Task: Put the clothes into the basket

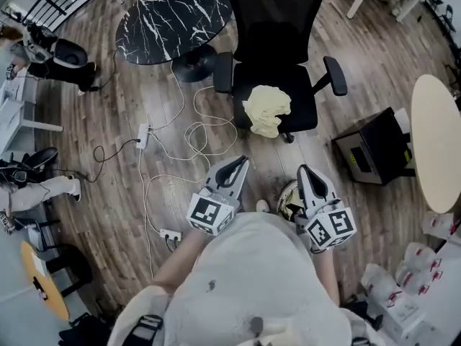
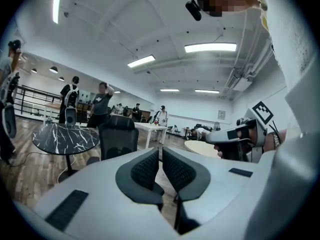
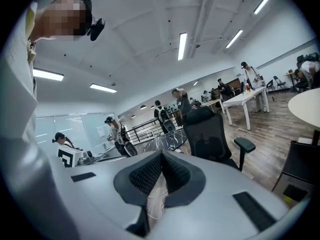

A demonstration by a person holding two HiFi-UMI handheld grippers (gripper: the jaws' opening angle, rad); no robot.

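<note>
On the seat of the black mesh-backed office chair [image 1: 274, 20], a crumpled pale-yellow cloth [image 1: 266, 109] is lying bunched toward the front edge, one fold drooping over it. Well short of it, the left tool [image 1: 234, 170] and the right tool [image 1: 311, 179] are hovering, jaws pressed together, gripping nothing.

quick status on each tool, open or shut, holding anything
left tool: closed, jaws together, holding nothing
right tool: closed, jaws together, holding nothing
</note>
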